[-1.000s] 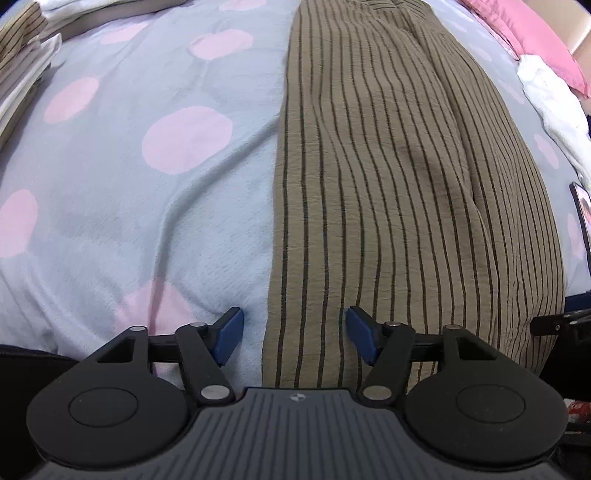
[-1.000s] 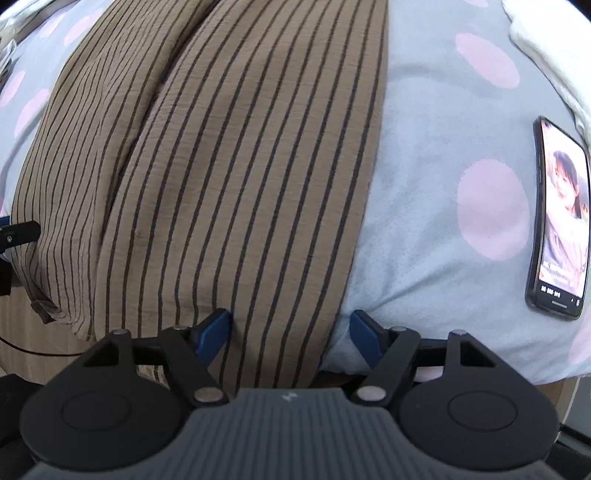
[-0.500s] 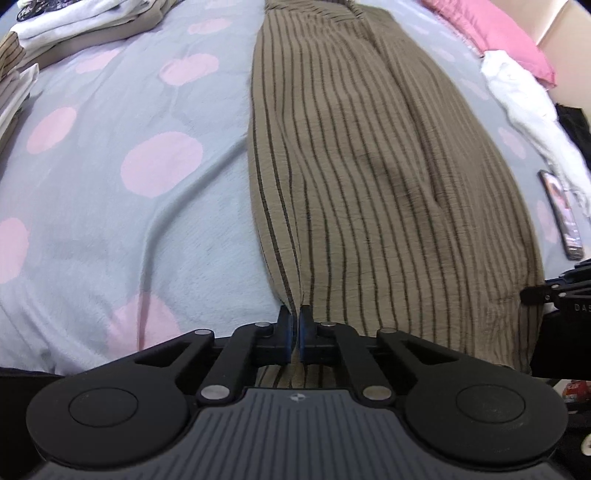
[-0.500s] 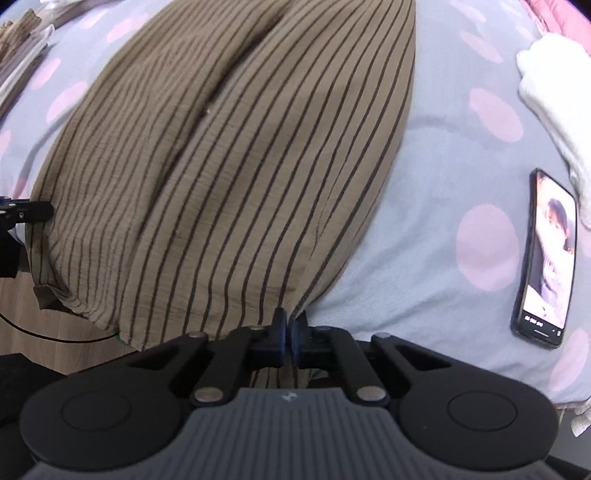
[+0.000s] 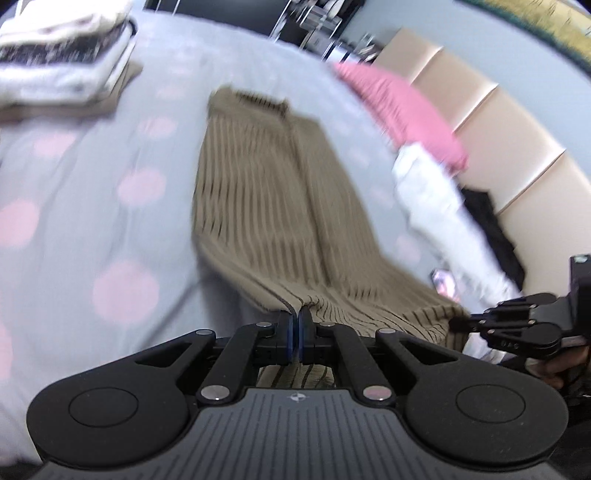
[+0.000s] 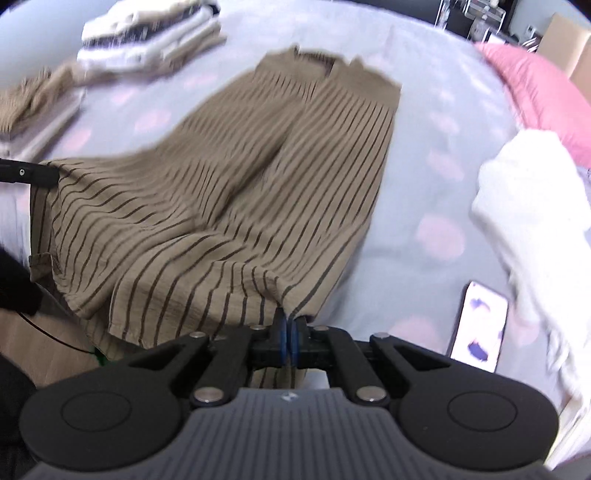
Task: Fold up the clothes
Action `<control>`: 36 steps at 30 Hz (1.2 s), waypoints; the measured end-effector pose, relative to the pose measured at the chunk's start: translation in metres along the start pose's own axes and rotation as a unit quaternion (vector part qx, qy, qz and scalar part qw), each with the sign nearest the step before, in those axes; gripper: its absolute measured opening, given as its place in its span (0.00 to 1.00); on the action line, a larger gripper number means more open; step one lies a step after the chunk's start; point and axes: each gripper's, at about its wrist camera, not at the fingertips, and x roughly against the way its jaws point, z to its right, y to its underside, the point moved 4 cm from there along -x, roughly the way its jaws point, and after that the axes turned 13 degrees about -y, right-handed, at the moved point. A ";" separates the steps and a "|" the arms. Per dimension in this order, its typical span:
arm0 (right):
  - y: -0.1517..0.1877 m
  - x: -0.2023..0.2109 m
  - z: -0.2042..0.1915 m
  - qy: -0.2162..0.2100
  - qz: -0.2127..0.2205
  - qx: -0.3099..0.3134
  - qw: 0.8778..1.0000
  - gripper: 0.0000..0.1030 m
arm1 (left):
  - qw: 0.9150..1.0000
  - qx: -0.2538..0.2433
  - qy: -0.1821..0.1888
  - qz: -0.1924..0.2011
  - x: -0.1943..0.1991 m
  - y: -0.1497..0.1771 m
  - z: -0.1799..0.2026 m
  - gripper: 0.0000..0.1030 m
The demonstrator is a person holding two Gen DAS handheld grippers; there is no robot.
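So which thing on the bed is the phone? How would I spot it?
Start at the grey bed cover with pink dots. Go right of the striped brown garment, toward the near edge, beside the white cloth. The phone is the only flat, hard thing there, its screen lit.

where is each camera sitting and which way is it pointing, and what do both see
Left wrist: on the left gripper, angled down across the bed; its pads pinch the striped garment; the right gripper shows at right.
Right wrist: on the right gripper, angled down over the same bed; it pinches the garment's other near corner; the left gripper tip shows at left.
Shared: garment, pink pillow, phone, folded stack.
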 end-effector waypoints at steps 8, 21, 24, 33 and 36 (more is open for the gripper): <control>-0.057 0.013 0.041 -0.001 0.063 0.003 0.998 0.03 | 0.998 -0.048 -0.010 0.047 -0.018 -0.072 0.011 0.01; -0.160 -0.086 0.107 -0.003 0.085 -0.021 0.996 0.03 | 0.997 -0.039 -0.047 0.044 -0.136 -0.157 -0.012 0.01; -0.167 -0.115 0.120 -0.007 0.075 -0.033 0.997 0.03 | 0.998 -0.025 -0.051 0.028 -0.169 -0.158 -0.025 0.01; -0.166 -0.163 0.135 0.001 0.049 -0.049 0.998 0.14 | 0.997 -0.033 -0.069 -0.003 -0.217 -0.147 -0.043 0.09; -0.164 -0.159 0.132 0.008 0.052 -0.037 0.998 0.29 | 0.997 -0.040 -0.070 0.004 -0.205 -0.144 -0.041 0.25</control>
